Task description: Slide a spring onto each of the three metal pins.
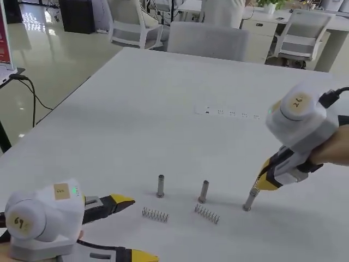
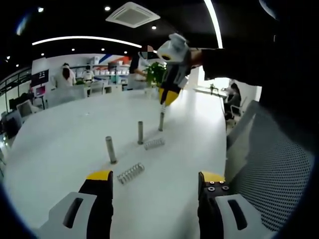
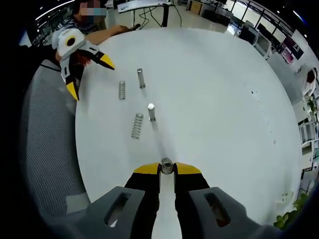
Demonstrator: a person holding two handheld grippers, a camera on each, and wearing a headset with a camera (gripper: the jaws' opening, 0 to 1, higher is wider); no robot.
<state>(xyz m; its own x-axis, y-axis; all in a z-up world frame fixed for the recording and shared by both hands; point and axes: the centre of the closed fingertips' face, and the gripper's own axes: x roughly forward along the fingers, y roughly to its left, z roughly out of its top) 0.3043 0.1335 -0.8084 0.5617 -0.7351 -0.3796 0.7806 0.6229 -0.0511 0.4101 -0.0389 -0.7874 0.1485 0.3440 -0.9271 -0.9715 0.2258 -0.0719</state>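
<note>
White tabletop (image 1: 109, 125) carries three short grey metal pins in a left-to-right row. All stand upright, long axes vertical: left pin (image 1: 160, 185), middle pin (image 1: 203, 191), right pin (image 1: 249, 200). Two small coiled steel springs lie flat on the near side of the row, long axes roughly left-right along the table. Left spring (image 1: 155, 214) sits near of the left pin, toward the middle pin, touching neither. Right spring (image 1: 207, 213) lies just near of the middle pin, its right end angled slightly nearer. Right gripper (image 1: 260, 184), yellow-tipped with a white body, slants down from the far right. Its jaws are closed to a thin gap on the top of the right pin, and the right gripper view shows a round metal end pinched between the tips. Cannot tell whether a spring is on that pin. Left gripper (image 1: 136, 228) sits low at near left, jaws wide apart, holding nothing, tips pointing right toward the springs and apart from the left spring.
</note>
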